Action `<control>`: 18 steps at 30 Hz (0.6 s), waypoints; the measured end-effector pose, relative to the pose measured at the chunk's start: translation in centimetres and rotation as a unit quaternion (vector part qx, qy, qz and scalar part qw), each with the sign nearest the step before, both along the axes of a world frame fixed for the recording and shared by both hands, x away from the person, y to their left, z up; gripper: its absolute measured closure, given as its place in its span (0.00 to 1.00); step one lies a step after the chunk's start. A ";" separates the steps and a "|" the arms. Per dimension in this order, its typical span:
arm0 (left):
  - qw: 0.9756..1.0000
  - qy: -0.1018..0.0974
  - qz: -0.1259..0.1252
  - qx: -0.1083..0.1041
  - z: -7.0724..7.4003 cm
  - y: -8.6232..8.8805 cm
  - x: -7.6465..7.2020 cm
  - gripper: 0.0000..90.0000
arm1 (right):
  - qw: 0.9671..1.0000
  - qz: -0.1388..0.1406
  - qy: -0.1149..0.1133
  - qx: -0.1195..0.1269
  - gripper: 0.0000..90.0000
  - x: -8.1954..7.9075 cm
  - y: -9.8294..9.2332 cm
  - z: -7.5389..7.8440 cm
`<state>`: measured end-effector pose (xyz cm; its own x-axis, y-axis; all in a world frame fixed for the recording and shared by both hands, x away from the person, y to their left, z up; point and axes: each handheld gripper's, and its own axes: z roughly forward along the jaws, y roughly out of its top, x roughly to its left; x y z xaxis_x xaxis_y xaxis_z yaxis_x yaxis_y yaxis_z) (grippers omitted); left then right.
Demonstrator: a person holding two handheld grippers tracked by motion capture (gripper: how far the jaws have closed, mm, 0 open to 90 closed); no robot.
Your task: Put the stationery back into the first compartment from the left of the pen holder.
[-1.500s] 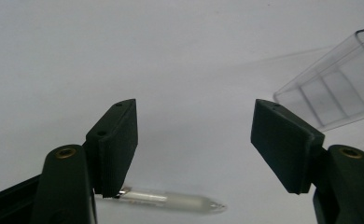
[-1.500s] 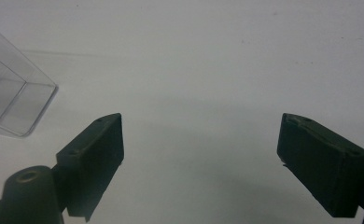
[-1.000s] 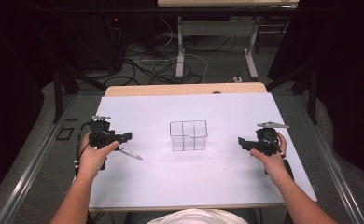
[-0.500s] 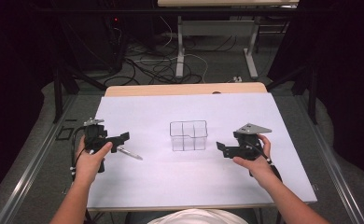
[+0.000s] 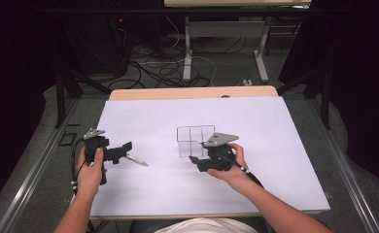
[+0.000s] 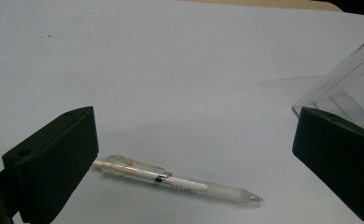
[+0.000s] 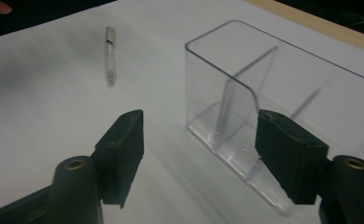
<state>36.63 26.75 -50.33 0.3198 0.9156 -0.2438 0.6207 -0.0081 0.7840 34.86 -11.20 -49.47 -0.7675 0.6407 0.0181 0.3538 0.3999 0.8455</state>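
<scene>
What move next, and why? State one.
Probably lower the left tool over the pen and close on its barrel. Its jaws stand wide open with the pen lying flat on the table between them, untouched. The right tool, jaws just closing, straddles the clear box's corner without gripping it.

A fixed high camera looked forward and down over the whole white table (image 5: pixel 275 126) from the person's side. Each gripper camera sat low and close above the tabletop, looking along its own jaws. All three views shared the clear pen (image 6: pixel 178 181) (image 7: pixel 110 56) (image 5: pixel 138 160) and the clear divided box (image 5: pixel 196 140) (image 7: pixel 245 107) (image 6: pixel 348 88).
</scene>
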 end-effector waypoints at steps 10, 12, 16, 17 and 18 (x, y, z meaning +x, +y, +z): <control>1.000 -0.008 0.006 0.001 0.3 0.6 -0.4 0.00 | 0.995 0.098 0.008 -0.017 0.37 1.2 5.7 -0.5; 1.000 -0.010 0.003 0.003 0.3 0.6 -0.4 0.00 | 0.994 0.103 0.012 -0.017 0.37 1.3 6.6 -0.6; 1.000 -0.012 0.004 0.011 0.5 0.8 -0.4 0.00 | 0.993 0.111 0.016 -0.033 0.37 1.7 8.1 -0.7; 1.000 -0.015 0.005 0.010 0.5 0.8 -0.4 0.00 | 0.993 0.112 0.018 -0.038 0.37 1.7 8.5 -0.7; 1.000 -0.012 0.002 0.010 0.5 0.9 -0.4 0.00 | 0.992 0.117 0.016 -0.042 0.37 1.8 8.9 -0.8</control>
<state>36.20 27.62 -49.84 0.3212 0.9217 -0.2177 0.6020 -0.0212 0.7982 36.69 -2.31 -50.24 -0.8957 0.4446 -0.0012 0.2687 0.5435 0.7953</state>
